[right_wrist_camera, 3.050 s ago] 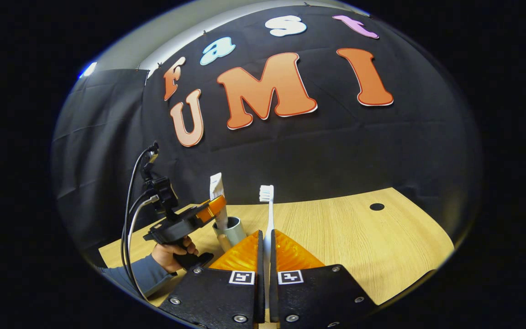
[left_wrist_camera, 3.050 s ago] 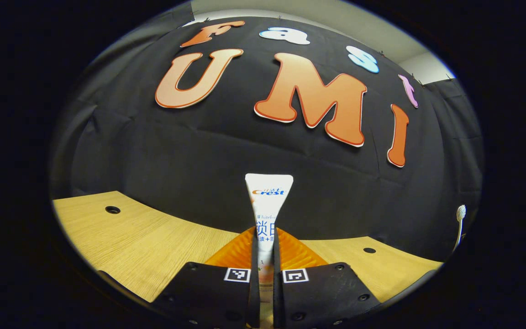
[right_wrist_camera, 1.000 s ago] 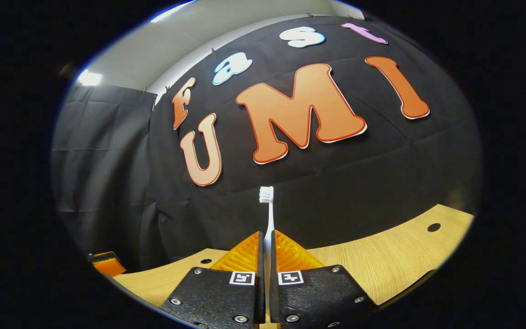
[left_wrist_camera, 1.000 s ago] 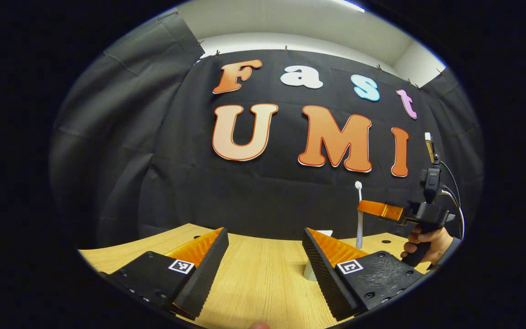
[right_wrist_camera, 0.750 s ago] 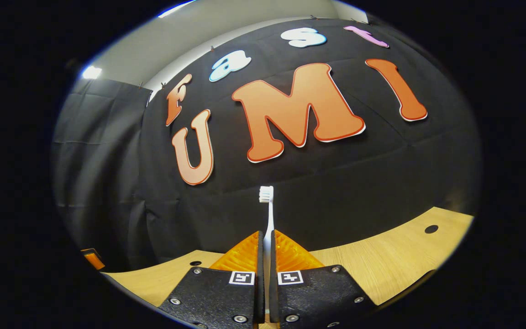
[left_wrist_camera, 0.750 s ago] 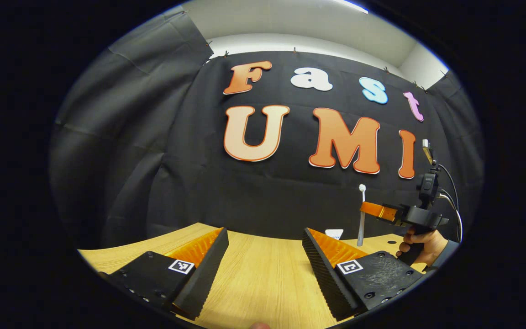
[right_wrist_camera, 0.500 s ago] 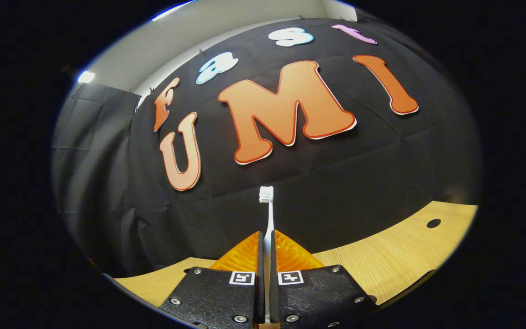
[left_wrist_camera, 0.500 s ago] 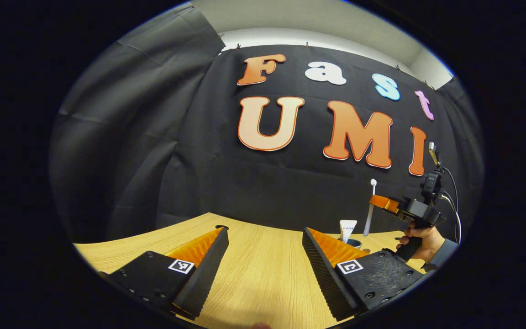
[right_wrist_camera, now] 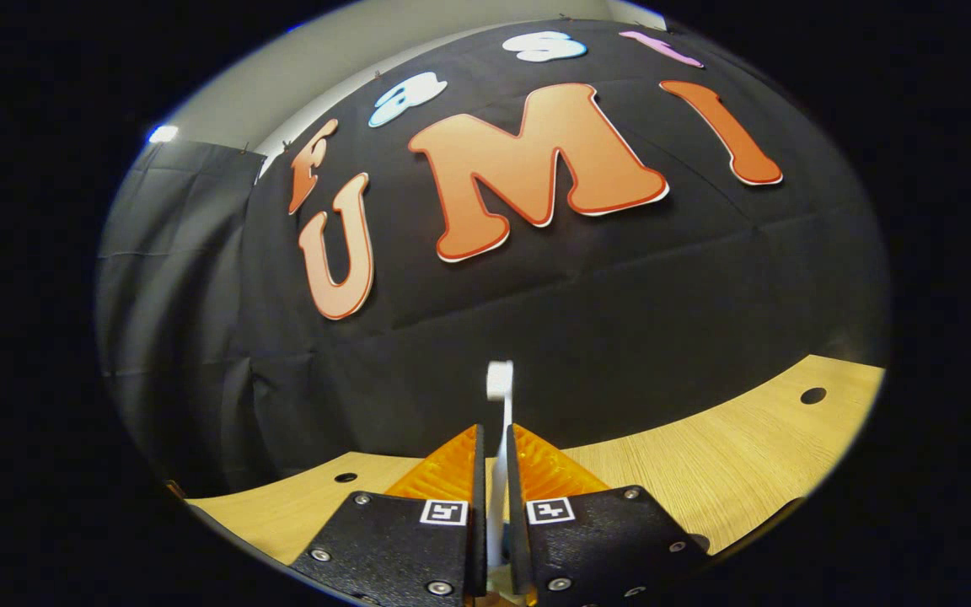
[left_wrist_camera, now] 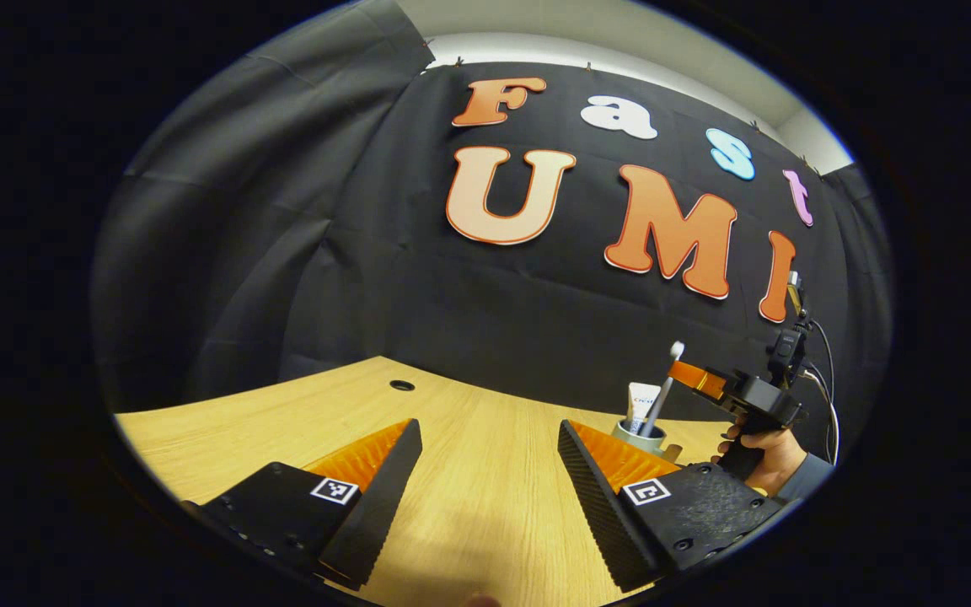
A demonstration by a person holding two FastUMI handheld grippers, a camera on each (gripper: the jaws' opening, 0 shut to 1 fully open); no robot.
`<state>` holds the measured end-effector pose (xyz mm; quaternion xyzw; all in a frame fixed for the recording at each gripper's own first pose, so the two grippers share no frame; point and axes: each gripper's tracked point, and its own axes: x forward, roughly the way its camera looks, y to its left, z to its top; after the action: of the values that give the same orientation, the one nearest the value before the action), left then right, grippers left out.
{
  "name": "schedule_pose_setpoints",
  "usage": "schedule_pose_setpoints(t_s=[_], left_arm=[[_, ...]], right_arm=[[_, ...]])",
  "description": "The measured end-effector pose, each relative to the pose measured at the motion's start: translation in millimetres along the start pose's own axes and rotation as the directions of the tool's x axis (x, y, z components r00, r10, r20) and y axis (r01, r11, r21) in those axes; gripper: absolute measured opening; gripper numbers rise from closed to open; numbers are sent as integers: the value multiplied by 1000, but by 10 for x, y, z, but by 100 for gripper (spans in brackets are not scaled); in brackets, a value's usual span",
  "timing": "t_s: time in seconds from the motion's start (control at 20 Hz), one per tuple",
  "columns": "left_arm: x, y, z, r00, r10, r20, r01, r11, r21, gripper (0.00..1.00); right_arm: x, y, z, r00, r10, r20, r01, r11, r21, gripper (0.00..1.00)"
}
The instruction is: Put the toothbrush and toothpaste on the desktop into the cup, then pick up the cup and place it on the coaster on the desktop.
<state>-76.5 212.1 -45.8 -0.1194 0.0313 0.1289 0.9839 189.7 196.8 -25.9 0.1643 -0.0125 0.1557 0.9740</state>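
Since half a second ago the toothbrush (left_wrist_camera: 664, 379) has gone from upright above the cup (left_wrist_camera: 642, 437) to leaning, its lower end now inside the rim beside the toothpaste tube (left_wrist_camera: 641, 405). In the right gripper view the toothbrush (right_wrist_camera: 499, 421) shows blurred, and the right gripper (right_wrist_camera: 494, 497) has a slightly wider slot between its fingers than before. Whether both fingers still press the handle cannot be told; I judge the release is under way or just done.

The left gripper (left_wrist_camera: 485, 480) has swung its view toward the cup and hangs over the wooden desktop (left_wrist_camera: 469, 421) with fingers spread wide and nothing between them. Off to the side in that view, a hand (left_wrist_camera: 759, 455) holds the right gripper (left_wrist_camera: 692, 379) near the cup.

With toothpaste in and toothbrush entering, the first half of the task looks nearly finished; 1 step remains, lifting the cup onto the coaster.

Writing: the tube carries a small printed logo, too small to read. Square coded markers sit on both grippers' finger mounts.
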Motion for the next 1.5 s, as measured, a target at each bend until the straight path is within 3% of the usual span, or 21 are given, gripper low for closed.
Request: schedule_pose_setpoints(t_s=[0.25, 0.3, 0.35, 0.4, 0.5, 0.7, 0.75, 0.8, 0.9, 1.0, 1.15, 1.25, 1.3, 1.35, 1.5], left_arm=[[88, -481, -73, 996, -74, -50, 74, 997, -15, 98], [124, -597, -73, 994, -92, -60, 92, 996, -11, 98], [155, -736, -71, 991, -113, -74, 113, 994, -8, 98], [161, -893, -90, 987, -135, -91, 135, 991, -6, 98], [233, -1177, -128, 975, -170, -140, 172, 985, 4, 98], [389, -1776, -224, 927, -280, -250, 291, 957, 6, 98], [453, -1850, -284, 914, -279, -295, 298, 954, 23, 98], [505, -1892, -319, 906, -276, -320, 304, 952, 39, 98], [625, -2020, -350, 885, -269, -380, 311, 949, 52, 98], [717, -2165, -440, 828, -268, -492, 313, 950, 10, 98], [886, -2227, -670, 732, -209, -649, 236, 971, -46, 98], [1028, -2213, -801, 681, -155, -715, 190, 981, -32, 98], [1062, -2215, -869, 646, -136, -751, 181, 983, -22, 98], [1139, -2190, -944, 621, -99, -777, 147, 989, -8, 100], [1257, -2142, -1116, 559, -21, -829, 70, 997, 21, 98]], right_arm=[[-356, -96, 197, 999, 19, -37, -21, 998, -51, 28], [-454, -147, 240, 999, 10, -45, -14, 997, -71, 33], [-555, -169, 300, 999, 12, -50, -16, 997, -81, 44], [-653, -189, 371, 999, 16, -50, -21, 996, -92, 45], [-844, -267, 500, 999, 11, -43, -16, 992, -125, 57], [-1157, -323, 577, 1000, 3, -7, -5, 988, -152, 78], [-1242, -377, 618, 1000, 2, -3, -3, 988, -154, 74], [-1320, -441, 641, 1000, 0, 3, 0, 987, -160, 80], [-1473, -576, 720, 1000, -4, 22, 8, 982, -189, 81], [-1564, -723, 764, 999, -9, 52, 20, 976, -215, 81], [-1716, -941, 703, 999, -34, 33, 40, 978, -204, 84], [-1817, -1031, 739, 998, -40, 45, 49, 975, -218, 85], [-1865, -1075, 765, 997, -39, 60, 51, 973, -224, 92], [-1896, -1103, 777, 997, -38, 66, 51, 975, -216, 87], [-2015, -1172, 709, 998, -34, 46, 42, 982, -185, 87]])
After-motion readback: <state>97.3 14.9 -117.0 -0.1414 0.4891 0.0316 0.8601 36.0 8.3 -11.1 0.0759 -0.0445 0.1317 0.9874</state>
